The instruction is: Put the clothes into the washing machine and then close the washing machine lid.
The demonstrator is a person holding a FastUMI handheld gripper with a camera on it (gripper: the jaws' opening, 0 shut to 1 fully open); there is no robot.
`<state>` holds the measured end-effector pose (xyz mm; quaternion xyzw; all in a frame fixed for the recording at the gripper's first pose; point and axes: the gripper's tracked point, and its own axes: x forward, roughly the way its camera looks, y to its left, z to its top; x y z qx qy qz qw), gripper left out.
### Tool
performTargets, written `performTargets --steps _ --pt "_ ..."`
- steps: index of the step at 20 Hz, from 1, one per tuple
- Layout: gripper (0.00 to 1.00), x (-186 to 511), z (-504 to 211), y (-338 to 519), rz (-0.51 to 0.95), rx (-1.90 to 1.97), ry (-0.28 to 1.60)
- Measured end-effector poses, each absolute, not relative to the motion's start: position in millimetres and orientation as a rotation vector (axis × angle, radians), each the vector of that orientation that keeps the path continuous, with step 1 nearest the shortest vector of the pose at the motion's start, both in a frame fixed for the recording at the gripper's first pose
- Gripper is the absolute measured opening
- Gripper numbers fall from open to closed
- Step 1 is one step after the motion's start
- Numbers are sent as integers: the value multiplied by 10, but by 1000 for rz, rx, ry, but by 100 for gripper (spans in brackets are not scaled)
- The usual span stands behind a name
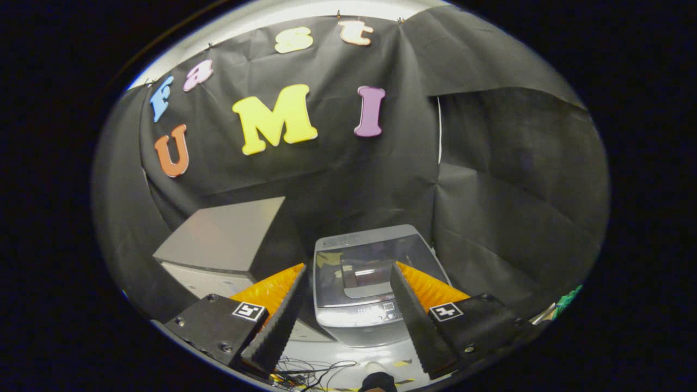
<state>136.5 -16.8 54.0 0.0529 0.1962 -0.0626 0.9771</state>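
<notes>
A small grey top-loading washing machine [366,272] stands on the floor ahead of me, seen from above. Its glass lid [370,267] lies flat and shut over the tub, with a control panel [375,313] along its near edge. My gripper [348,269] hangs above the machine, open, with nothing between its fingers; the machine shows in the gap between them. I cannot make out any clothes through the lid.
A grey box-like block [223,239] stands to the left of the machine. Black cloth walls [501,207] close in behind and to the right. Loose cables [310,370] lie on the floor below the fingers. Something green [569,298] shows at the far right.
</notes>
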Motion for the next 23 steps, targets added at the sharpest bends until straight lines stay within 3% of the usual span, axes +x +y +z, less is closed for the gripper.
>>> performTargets --steps 5,14,23 --pt "96 849 985 -107 -153 58 292" --pt "97 -190 1908 -262 -32 -67 30" --pt "98 -1212 1803 -615 82 -121 -90"
